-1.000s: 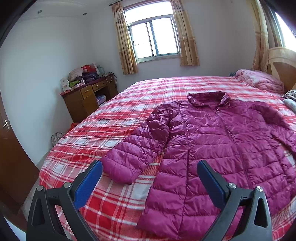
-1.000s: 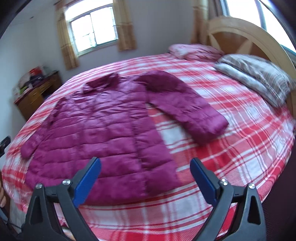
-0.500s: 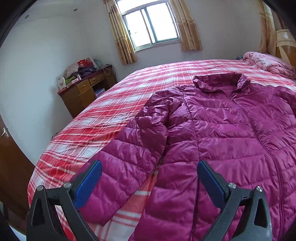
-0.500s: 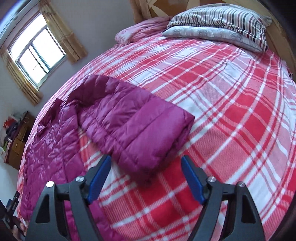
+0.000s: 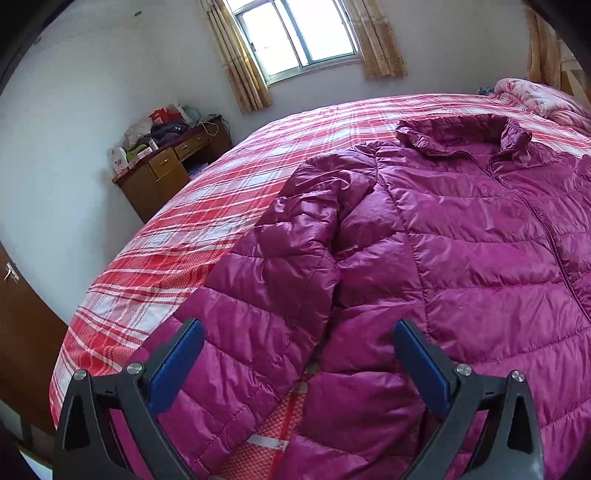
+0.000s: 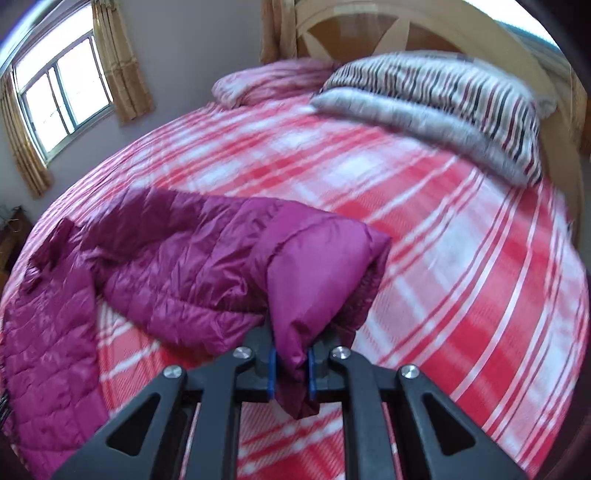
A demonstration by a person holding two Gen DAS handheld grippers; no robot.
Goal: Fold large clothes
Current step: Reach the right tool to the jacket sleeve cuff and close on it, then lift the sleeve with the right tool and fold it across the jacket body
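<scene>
The left wrist camera looks forward and down from close above the jacket [image 5: 461, 258], over its near left sleeve, facing the far window [image 5: 295, 33] and the dresser [image 5: 166, 173] at the far left. The right wrist camera sits close over the bed [image 6: 461, 258], tilted down toward the headboard [image 6: 406, 29] and pillows [image 6: 443, 107]; its picture is blurred, seemingly by motion. Both views share the jacket, bed and window.
</scene>
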